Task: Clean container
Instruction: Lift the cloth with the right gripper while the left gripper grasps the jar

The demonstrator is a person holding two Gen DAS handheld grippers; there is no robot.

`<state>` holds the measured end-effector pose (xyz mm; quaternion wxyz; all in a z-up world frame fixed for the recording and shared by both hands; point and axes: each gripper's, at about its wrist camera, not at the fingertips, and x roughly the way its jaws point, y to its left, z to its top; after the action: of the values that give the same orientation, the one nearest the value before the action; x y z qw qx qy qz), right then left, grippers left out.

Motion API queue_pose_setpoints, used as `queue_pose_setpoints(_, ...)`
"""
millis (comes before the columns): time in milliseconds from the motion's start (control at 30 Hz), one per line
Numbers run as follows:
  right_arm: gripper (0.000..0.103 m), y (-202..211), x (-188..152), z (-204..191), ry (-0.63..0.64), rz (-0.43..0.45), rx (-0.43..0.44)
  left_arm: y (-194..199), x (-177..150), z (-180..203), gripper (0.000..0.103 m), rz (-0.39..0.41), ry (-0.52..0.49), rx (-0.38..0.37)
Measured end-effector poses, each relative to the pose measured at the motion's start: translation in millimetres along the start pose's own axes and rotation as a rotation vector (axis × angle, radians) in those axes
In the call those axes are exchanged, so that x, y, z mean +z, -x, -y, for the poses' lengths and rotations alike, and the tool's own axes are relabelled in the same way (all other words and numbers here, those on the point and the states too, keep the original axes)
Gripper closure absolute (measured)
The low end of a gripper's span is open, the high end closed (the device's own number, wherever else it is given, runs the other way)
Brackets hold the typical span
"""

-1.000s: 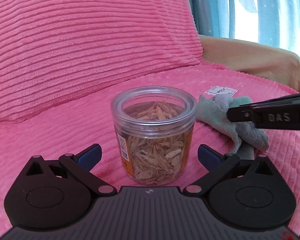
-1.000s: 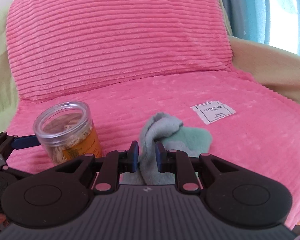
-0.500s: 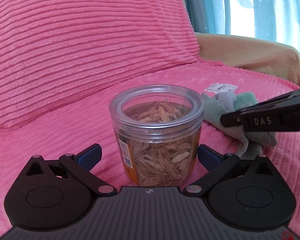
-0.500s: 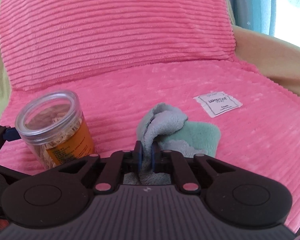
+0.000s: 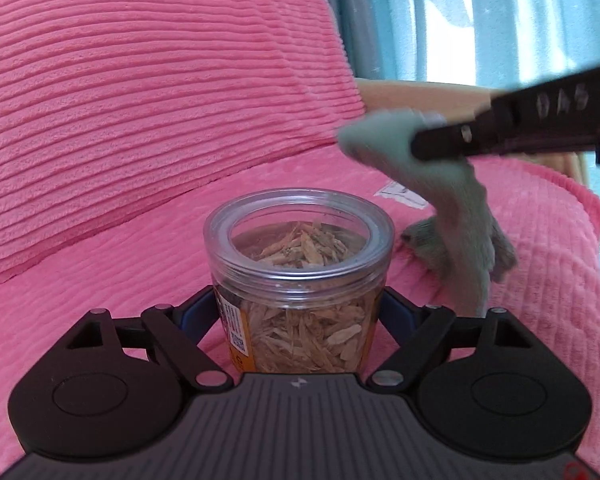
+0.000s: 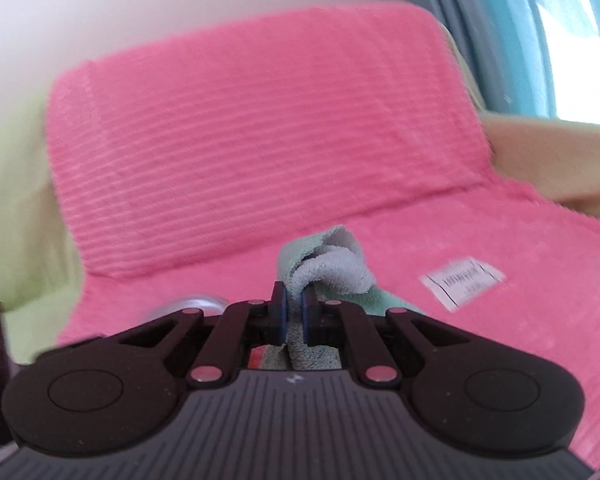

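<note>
A clear plastic jar [image 5: 298,280] with an orange label, no lid and dried flakes inside stands on the pink seat cushion [image 5: 100,280]. My left gripper [image 5: 298,320] is shut on it, a blue pad pressed to each side. My right gripper [image 6: 293,304] is shut on a teal-grey cloth [image 6: 332,268]. In the left wrist view the right gripper [image 5: 424,146] is up and right of the jar. There the cloth [image 5: 456,208] hangs from it, its lower end near the cushion. In the right wrist view only a sliver of the jar's rim [image 6: 196,304] shows.
A pink ribbed back cushion [image 5: 140,100] rises behind the seat. A white label [image 6: 462,282] is sewn to the seat on the right. A beige armrest [image 6: 548,160] and blue curtains [image 5: 500,20] lie to the right, a pale green armrest [image 6: 16,200] to the left.
My left gripper closed in on the jar's sides. My right gripper shut on the cloth and lifted it off the cushion, up and to the right of the jar.
</note>
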<state>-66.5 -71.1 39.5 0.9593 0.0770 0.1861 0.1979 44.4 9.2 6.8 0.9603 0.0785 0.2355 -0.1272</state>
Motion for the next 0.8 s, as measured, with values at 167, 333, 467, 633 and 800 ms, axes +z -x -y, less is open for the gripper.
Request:
queue_pose_setpoints(167, 0.098, 8.7, 3.0, -7.8, 0.029, 0.016, 0.075, 2.9, -1.6, 2.0, 0.018, 0.009, 0.009, -0.080)
queue_pose_setpoints(333, 0.098, 3.0, -2.8, -10.2, 0.061, -0.028, 0.111, 3.5, -3.1, 8.6, 0.018, 0.008, -0.034, -0.099)
queue_pose_setpoints(467, 0.098, -2.0, -7.7, -12.2, 0.088, -0.065, 0.139, 1.8, -3.5, 7.9, 0.018, 0.007, -0.037, -0.102)
queue_pose_setpoints(633, 0.097, -4.6, -11.8, -13.9, 0.113, -0.106, 0.178, -0.2, -4.6, 10.2, 0.018, 0.003, -0.054, -0.088)
queue_pose_setpoints(800, 0.097, 2.3, -14.3, -15.8, 0.123, -0.142, 0.277, -0.7, -4.9, 10.4, 0.018, 0.011, -0.062, -0.092)
